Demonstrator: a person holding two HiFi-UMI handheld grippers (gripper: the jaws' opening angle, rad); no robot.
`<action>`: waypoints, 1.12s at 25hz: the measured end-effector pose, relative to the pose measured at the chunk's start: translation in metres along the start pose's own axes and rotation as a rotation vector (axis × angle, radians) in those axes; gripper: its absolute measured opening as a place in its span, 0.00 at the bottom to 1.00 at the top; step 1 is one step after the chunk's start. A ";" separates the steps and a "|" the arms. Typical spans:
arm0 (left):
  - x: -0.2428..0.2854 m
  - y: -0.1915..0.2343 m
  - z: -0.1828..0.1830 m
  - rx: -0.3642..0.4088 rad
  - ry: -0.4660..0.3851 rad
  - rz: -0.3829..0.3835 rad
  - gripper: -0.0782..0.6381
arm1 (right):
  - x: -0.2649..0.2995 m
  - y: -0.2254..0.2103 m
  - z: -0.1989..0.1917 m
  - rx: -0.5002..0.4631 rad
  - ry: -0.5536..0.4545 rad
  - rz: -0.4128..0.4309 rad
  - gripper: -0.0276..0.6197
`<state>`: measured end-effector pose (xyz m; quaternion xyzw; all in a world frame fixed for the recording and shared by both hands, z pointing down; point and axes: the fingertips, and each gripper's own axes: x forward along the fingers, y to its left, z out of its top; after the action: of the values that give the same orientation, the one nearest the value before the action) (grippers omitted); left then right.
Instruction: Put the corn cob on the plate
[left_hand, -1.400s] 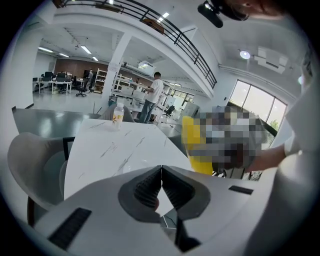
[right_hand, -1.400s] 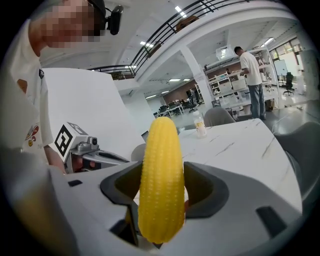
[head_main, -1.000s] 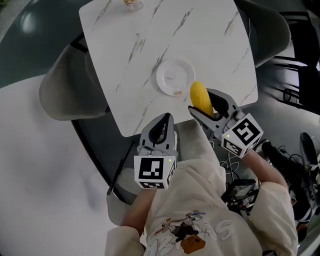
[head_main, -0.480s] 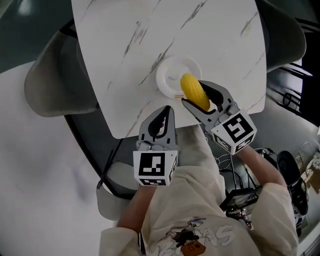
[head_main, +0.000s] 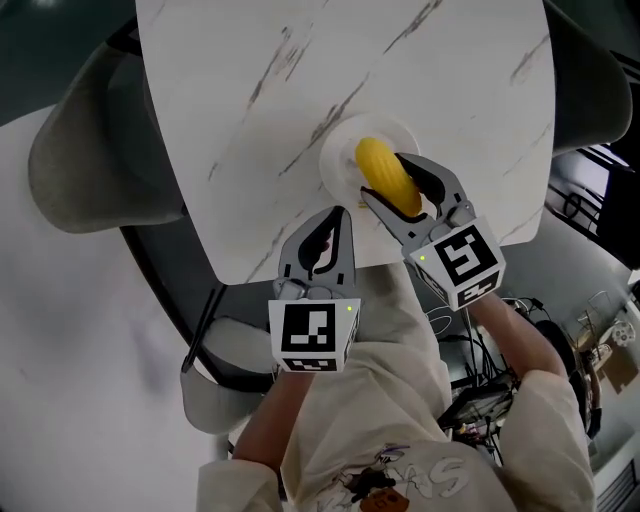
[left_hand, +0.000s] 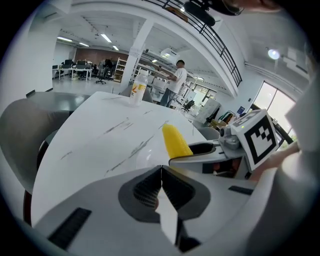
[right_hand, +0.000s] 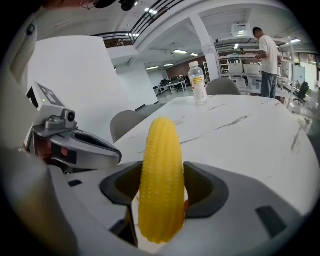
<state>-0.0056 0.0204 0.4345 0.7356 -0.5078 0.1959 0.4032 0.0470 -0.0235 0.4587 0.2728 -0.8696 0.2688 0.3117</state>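
My right gripper (head_main: 388, 180) is shut on a yellow corn cob (head_main: 385, 175), which hangs over the small white plate (head_main: 345, 140) on the marble table. In the right gripper view the corn cob (right_hand: 161, 177) stands upright between the jaws, filling the middle. My left gripper (head_main: 338, 212) is shut with nothing in it, at the table's near edge, just left of the right one. In the left gripper view, the corn cob (left_hand: 175, 141) and the right gripper's jaw lie beyond my own shut jaws, with the plate (left_hand: 145, 156) partly hidden beneath.
The white marble table (head_main: 250, 100) fills the upper head view, with grey chairs (head_main: 90, 150) at its left and right. A water bottle (right_hand: 198, 84) stands at the table's far end. A person (right_hand: 266, 55) stands by shelves in the background.
The right gripper has carried the corn cob forward from the table's edge to above the plate. The left gripper has stayed shut near the table edge.
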 end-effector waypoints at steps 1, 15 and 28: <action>0.002 0.002 -0.002 -0.001 0.005 0.004 0.12 | 0.003 0.000 -0.002 -0.008 0.010 -0.004 0.42; 0.015 0.012 -0.015 -0.021 0.019 0.004 0.12 | 0.030 -0.004 -0.014 -0.141 0.110 -0.116 0.42; 0.008 0.014 -0.018 -0.018 0.016 0.005 0.12 | 0.026 0.001 0.001 -0.171 0.025 -0.121 0.42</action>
<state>-0.0127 0.0282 0.4565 0.7292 -0.5079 0.1981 0.4136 0.0286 -0.0314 0.4756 0.2936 -0.8674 0.1778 0.3603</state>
